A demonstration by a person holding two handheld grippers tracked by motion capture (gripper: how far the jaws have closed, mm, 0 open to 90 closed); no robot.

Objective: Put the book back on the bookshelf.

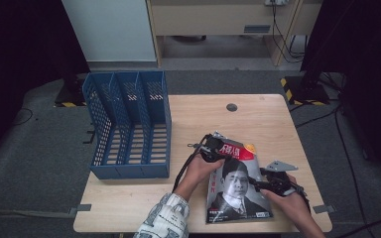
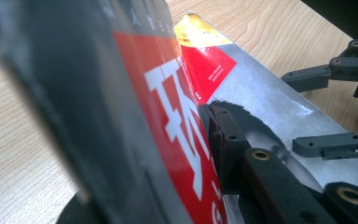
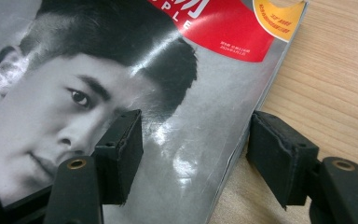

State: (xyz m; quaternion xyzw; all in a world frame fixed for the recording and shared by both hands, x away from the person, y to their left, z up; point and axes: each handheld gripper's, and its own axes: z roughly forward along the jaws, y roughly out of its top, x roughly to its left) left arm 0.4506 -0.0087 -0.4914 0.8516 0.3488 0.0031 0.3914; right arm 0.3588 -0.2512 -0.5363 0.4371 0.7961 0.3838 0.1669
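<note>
Forearms enter from the near table edge, each hand carrying a two-jaw gripper toward a glossy magazine (image 1: 238, 186) that sits on the near right part of the wooden table (image 1: 273, 124). Its long axis runs roughly away from the person, tilted slightly, with the red masthead at the far end and the portrait cover facing up. Left gripper (image 1: 212, 151) meets the magazine at its far left corner; in the left gripper view the cover's edge (image 2: 177, 140) stands lifted and curled between the jaws, which are clamped onto it, one black pad (image 2: 226, 140) pressed against the printed face. Right gripper (image 1: 265, 184) lies at the magazine's right long edge, near its middle. In the right gripper view the jaws stand wide apart, one pad (image 3: 121, 144) over the cover and the other (image 3: 279, 154) beside the edge over bare wood, straddling that edge without pinching it. Judged from this, the left hand already holds the magazine, while the right is placed to close on the edge. Blue three-slot file rack (image 1: 129, 124) stands well apart, on the table's far left.
</note>
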